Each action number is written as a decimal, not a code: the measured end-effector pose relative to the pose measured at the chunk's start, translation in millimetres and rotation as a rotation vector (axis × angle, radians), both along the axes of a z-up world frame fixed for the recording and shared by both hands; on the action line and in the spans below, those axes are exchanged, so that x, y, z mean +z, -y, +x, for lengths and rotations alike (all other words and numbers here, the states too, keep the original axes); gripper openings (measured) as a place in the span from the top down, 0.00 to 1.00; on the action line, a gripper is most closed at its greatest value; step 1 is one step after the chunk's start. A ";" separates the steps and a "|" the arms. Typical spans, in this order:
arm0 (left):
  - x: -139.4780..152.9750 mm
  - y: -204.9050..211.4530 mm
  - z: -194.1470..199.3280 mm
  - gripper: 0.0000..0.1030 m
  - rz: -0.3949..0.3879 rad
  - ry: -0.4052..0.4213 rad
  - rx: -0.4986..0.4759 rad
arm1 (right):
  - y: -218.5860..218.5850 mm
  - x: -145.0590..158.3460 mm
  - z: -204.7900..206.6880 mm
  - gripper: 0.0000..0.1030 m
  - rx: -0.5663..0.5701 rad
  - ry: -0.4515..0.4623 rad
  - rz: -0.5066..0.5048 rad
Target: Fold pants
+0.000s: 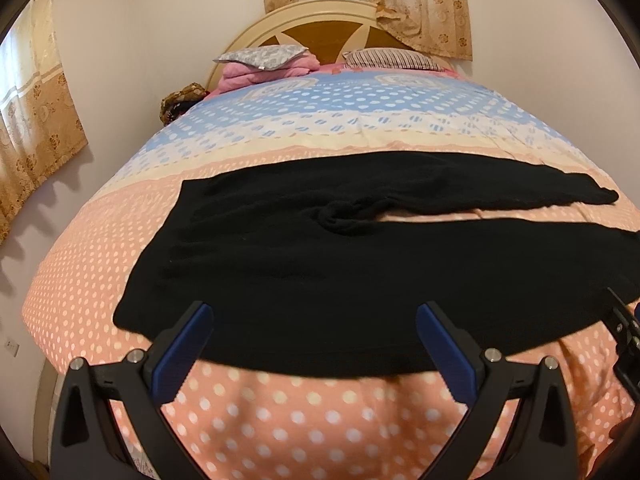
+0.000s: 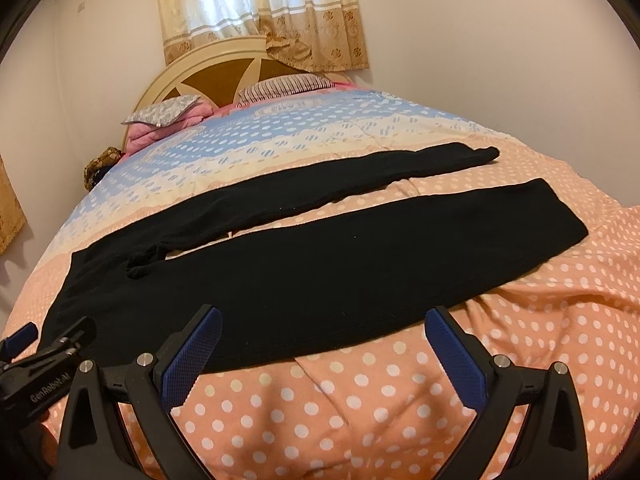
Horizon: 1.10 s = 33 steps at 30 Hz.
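Black pants (image 1: 320,264) lie flat across the bed, waistband to the left, both legs stretching right with a strip of bedspread between them. They also show in the right wrist view (image 2: 320,276). The crotch area is bunched (image 2: 144,264). My left gripper (image 1: 316,320) is open and empty, hovering over the near edge of the pants by the waist end. My right gripper (image 2: 324,324) is open and empty, over the near edge of the near leg. The left gripper also shows at the left edge of the right wrist view (image 2: 24,340).
The bed has a polka-dot bedspread (image 2: 360,400), peach near me, blue farther away. Pillows and a pink blanket (image 1: 268,66) lie by the headboard (image 1: 320,28). Curtains (image 2: 260,8) hang behind. A wall runs along the left side.
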<state>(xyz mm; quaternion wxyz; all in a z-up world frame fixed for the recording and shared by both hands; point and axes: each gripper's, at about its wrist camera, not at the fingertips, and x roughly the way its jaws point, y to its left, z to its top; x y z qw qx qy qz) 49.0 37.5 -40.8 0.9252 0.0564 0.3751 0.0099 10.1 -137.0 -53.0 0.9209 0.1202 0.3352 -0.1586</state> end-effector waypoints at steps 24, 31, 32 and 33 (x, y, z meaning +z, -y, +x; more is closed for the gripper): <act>-45.6 -186.1 253.6 0.32 -0.129 -0.246 0.187 | -1.9 -20.9 110.3 0.02 0.245 -0.046 0.032; -60.8 -196.6 257.9 0.57 -0.287 -0.252 0.178 | 9.6 -17.6 131.9 0.17 0.324 -0.089 0.033; -60.2 -195.1 256.1 0.60 -0.288 -0.252 0.181 | 12.3 -16.5 137.5 0.23 0.348 -0.100 0.042; -59.6 -192.5 254.1 0.66 -0.284 -0.251 0.181 | 15.6 -15.2 145.0 0.32 0.367 -0.111 0.048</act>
